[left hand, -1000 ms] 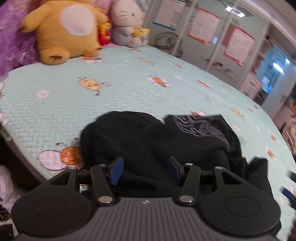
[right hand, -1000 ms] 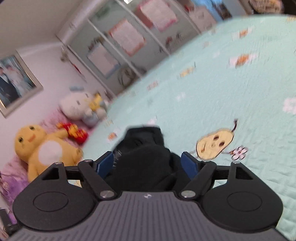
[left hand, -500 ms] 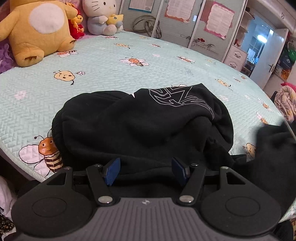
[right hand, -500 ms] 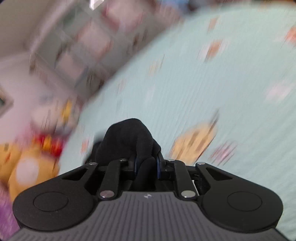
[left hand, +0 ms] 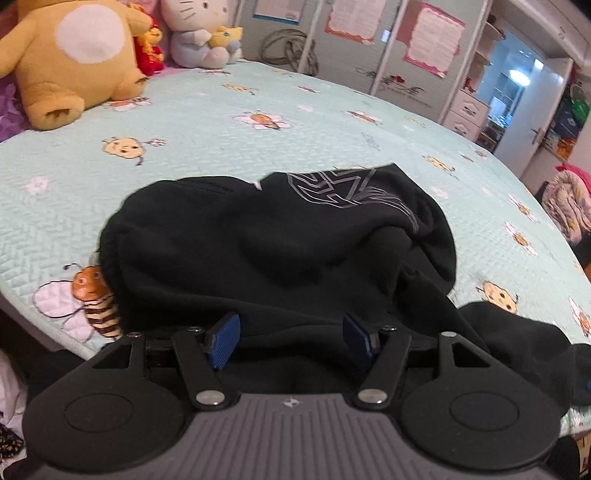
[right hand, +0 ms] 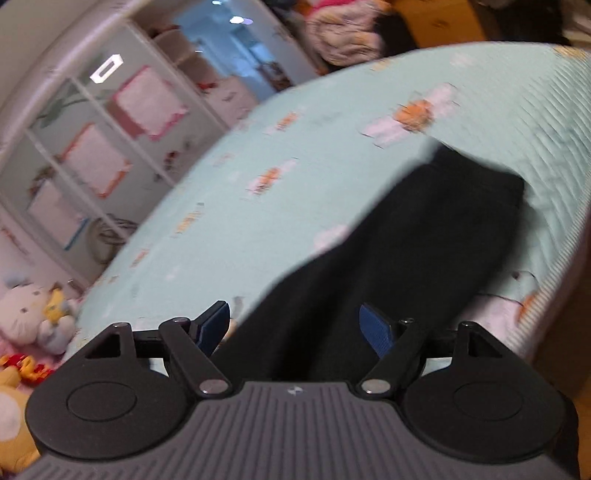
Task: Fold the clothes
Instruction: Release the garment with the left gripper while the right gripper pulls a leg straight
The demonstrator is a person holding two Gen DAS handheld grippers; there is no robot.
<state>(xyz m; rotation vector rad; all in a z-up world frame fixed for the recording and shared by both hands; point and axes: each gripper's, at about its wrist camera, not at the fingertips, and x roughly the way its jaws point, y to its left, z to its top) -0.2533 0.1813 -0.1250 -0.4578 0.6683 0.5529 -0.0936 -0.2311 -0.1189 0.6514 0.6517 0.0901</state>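
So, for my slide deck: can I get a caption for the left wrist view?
Left gripper, open, poised over a crumpled black hoodie on a bee-print bedspread.

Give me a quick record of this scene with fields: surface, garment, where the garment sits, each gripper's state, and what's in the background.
surface: pale green bedspread printed with bees
garment: black hoodie, bunched up, grey graphic showing on top
garment position: near the bed's front edge, a long dark part stretched out flat
left gripper: jaws apart, hoodie fabric between them, not pinched
right gripper: jaws opening, dark fabric between them
background: yellow plush toy, white cat plush, wardrobe doors
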